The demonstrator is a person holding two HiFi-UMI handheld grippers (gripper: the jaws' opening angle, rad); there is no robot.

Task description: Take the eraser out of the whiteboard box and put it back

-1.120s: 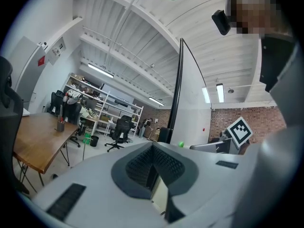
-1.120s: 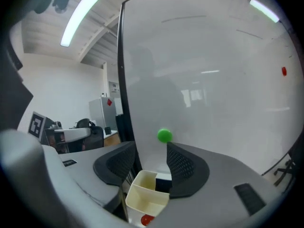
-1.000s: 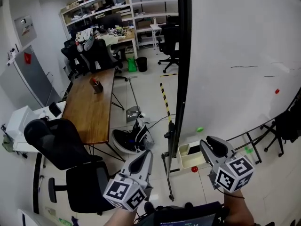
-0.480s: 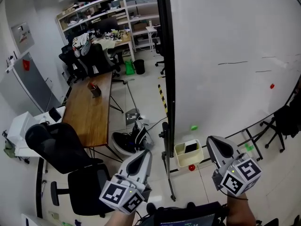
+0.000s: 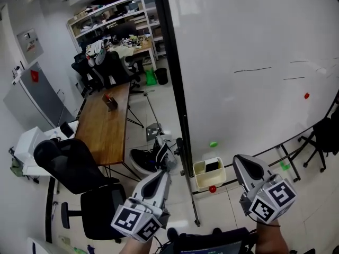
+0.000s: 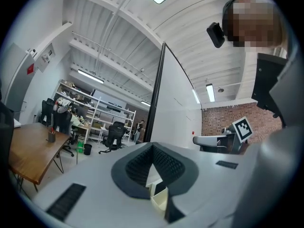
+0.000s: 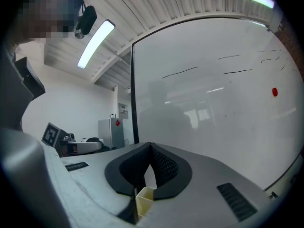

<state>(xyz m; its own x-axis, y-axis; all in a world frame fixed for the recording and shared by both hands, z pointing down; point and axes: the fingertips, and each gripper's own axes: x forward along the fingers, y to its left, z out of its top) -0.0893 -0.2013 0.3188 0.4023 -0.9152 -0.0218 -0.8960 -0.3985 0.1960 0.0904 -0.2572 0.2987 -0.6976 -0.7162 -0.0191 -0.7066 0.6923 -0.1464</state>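
Note:
A small cream whiteboard box (image 5: 200,177) hangs at the bottom left corner of the whiteboard (image 5: 254,89), with a dark eraser (image 5: 212,166) lying inside it. Under the box sits a red magnet (image 5: 212,189), above it a green one (image 5: 213,144). My left gripper (image 5: 161,174) is shut and empty, low and left of the box. My right gripper (image 5: 244,162) is shut and empty, to the box's right. The box shows below the shut jaws in the left gripper view (image 6: 159,198) and in the right gripper view (image 7: 145,196).
The whiteboard's black frame post (image 5: 172,89) runs down to a stand beside the box. A wooden table (image 5: 103,126), black office chairs (image 5: 69,163) and shelves (image 5: 122,15) fill the left side. A dark device (image 5: 151,155) lies on the floor near the stand.
The whiteboard's post and the box have slid left in the head view. The box now lies between the two grippers, which stay low in the picture.

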